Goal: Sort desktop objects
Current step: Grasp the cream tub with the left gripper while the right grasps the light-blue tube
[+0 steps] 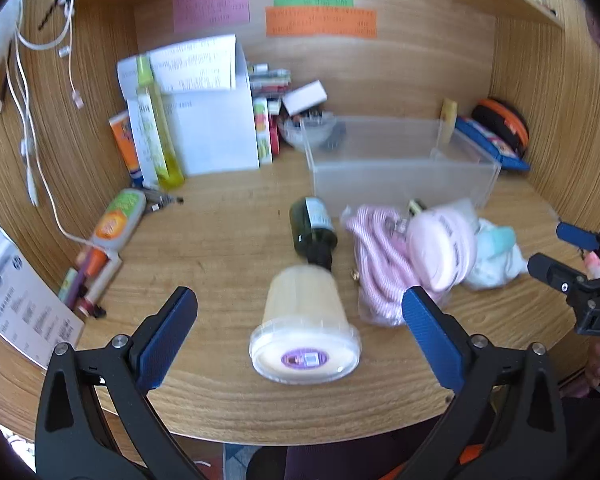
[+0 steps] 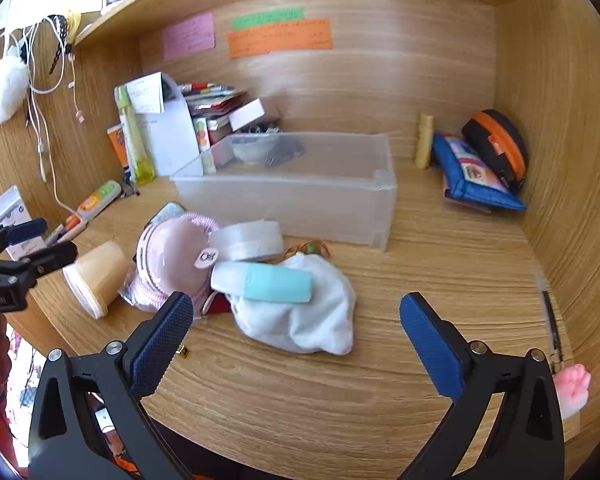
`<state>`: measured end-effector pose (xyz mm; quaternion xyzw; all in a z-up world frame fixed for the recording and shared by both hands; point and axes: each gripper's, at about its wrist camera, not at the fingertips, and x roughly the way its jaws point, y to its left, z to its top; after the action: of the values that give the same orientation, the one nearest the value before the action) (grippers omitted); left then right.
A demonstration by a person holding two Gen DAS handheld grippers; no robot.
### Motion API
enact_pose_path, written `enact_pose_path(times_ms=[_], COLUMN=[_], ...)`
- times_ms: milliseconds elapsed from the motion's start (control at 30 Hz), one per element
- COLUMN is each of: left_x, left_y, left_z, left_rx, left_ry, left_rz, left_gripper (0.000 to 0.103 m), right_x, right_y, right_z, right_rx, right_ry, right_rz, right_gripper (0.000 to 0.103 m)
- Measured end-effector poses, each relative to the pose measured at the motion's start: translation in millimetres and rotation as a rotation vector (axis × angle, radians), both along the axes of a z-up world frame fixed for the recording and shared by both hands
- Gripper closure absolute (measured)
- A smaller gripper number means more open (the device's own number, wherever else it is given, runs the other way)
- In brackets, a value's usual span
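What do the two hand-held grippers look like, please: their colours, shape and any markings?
Both look alike. The left gripper and the right gripper each have two black, open-framed arms with silver round bolts, ending in flat dark blue pads with a fine textured surface. Seen from the left wrist camera, the right gripper's black body bears white letters, partly cut off. No cables or sleeves show clearly.

Well beyond our claws, we see pink, green and orange notes (image 1: 320, 14) on the wooden back wall, white cables (image 1: 28, 120) hanging far left.

Two wrist fisheyes angled down over the desk (image 1: 220, 248), close, sharing the clear bin (image 2: 300, 204)
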<state>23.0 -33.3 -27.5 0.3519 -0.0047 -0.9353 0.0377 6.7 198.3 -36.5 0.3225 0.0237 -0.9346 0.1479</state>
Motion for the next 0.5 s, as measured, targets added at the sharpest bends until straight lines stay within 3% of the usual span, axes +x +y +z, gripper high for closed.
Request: enact_pose_path(times_ms=[367, 500], left_x=[-13.3, -18.4], left_y=[-19.7, -26.3], left_z=[-46.2, -56.5], left_rx=[0.078, 0.112], left_ry=[-0.127, -0.148], left_rz=[0.033, 0.048], left_gripper=[0.0, 0.0], right_x=[-18.5, -26.9], right_y=[-13.4, -18.7], right_z=[-21.4, -24.1], right_rx=[0.002, 0.002], right_ry=[-0.062, -0.076], right_rz=[0.02, 0.024], right_gripper=[0.001, 0.007])
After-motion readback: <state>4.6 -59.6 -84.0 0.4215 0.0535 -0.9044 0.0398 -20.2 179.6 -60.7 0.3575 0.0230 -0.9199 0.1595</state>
